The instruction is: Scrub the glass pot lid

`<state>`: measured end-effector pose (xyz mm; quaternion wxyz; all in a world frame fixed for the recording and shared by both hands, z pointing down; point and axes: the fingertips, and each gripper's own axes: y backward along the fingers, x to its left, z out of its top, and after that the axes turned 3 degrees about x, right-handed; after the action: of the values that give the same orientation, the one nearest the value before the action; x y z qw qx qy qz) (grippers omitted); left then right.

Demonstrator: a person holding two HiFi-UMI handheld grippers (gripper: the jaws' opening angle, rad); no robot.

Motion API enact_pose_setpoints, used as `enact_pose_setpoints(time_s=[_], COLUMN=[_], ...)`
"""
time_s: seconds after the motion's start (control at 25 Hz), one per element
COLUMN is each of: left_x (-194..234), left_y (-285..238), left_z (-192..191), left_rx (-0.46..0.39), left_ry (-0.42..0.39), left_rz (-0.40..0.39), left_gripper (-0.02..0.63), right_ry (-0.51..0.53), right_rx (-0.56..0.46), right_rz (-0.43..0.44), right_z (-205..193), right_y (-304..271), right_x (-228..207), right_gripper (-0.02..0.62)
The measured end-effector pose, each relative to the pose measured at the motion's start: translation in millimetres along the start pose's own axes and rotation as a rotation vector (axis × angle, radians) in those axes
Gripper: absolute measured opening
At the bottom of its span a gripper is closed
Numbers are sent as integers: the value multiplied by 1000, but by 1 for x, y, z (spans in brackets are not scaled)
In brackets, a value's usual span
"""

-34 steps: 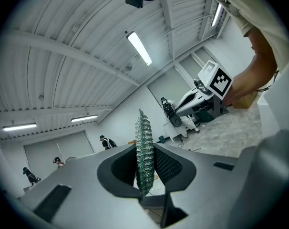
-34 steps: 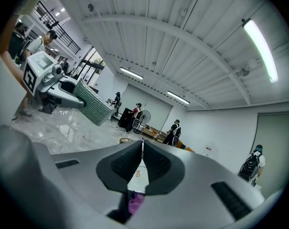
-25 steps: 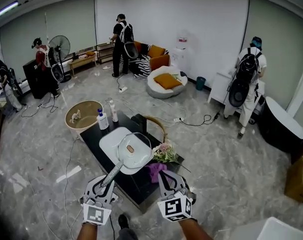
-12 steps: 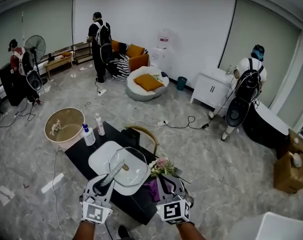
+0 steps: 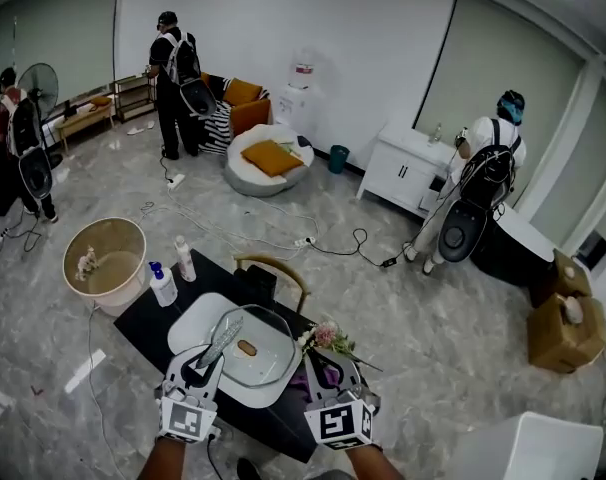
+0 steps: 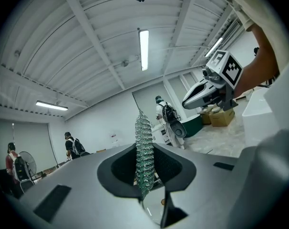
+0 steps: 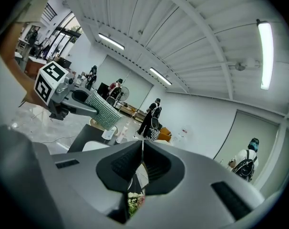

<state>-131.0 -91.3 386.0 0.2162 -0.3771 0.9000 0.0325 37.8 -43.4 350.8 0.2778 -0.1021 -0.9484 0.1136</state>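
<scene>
1. The left gripper's (image 6: pixel 144 175) fingers stayed clamped on the scrubber (image 6: pixel 144 147), which had slid from the knob (image 5: pixel 247 347) toward the lid's (image 5: pixel 268 360) left rim.
2. The right gripper's (image 7: pixel 140 168) fingers pinched the lid's near edge over the basin (image 5: pixel 188 326); scrubbing looked under way.

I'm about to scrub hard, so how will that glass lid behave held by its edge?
Probably stiff but fragile: the glass lid looks thin and clear. Likely to slip or pivot, since the right gripper pinches only its rim. The scrub pad pressing off-centre could tilt it.
</scene>
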Motion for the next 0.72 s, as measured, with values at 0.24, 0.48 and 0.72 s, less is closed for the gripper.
enact_pose_setpoints(time_s=[0.24,0.48,0.72], left_x=[19,22,13], left_y=[-16,-37,-67], left_z=[-20,-36,-60], left_rx=[6,61,122], left_ry=[36,26,-43], left_rz=[10,45,75], left_gripper=[87,87,87], right_ry=[24,27,49], right_rx=[11,-15,-38], right_rz=[25,84,138], right_z=[6,2,-12], right_y=[-25,-54,-83], right_x=[9,7,-2], right_gripper=[27,26,26])
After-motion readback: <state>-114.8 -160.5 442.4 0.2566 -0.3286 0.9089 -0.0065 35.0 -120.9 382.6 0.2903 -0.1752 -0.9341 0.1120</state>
